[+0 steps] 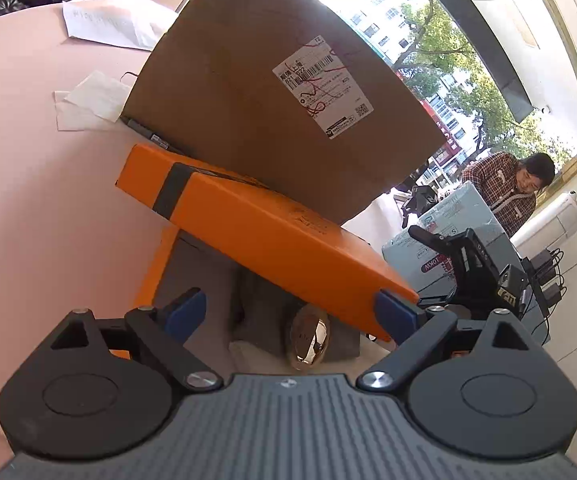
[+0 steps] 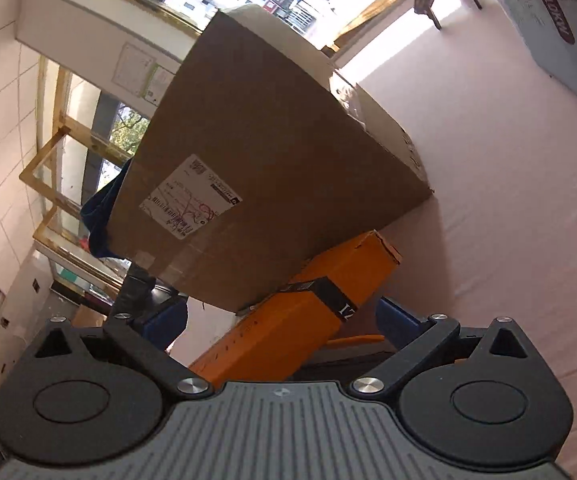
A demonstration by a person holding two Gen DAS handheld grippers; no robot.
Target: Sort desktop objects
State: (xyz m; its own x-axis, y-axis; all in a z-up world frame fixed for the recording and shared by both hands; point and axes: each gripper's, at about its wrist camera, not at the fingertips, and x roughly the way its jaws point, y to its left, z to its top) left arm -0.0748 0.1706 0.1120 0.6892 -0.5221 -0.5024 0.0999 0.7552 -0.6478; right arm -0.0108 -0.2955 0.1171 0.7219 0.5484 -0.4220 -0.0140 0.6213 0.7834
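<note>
Big brown cardboard carton (image 1: 272, 80) fills the upper middle on the pink tabletop (image 1: 28, 200). The flat orange lid (image 1: 272, 236) tilts across centre frame over its orange box (image 1: 160, 264), uncovered. A shiny gold egg-shaped object (image 1: 308, 336) sits inside, lower centre. Left gripper (image 1: 292, 312) and right gripper (image 2: 284, 320) both have jaws released, holding nothing. Sorting looks unfinished.

Left wrist view close over orange lid (image 1: 272, 236), right wrist view rolled sideways, both facing cardboard box (image 2: 272, 168)

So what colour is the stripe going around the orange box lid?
Black. The band wraps across the orange lid; the left wrist view shows it best.
</note>
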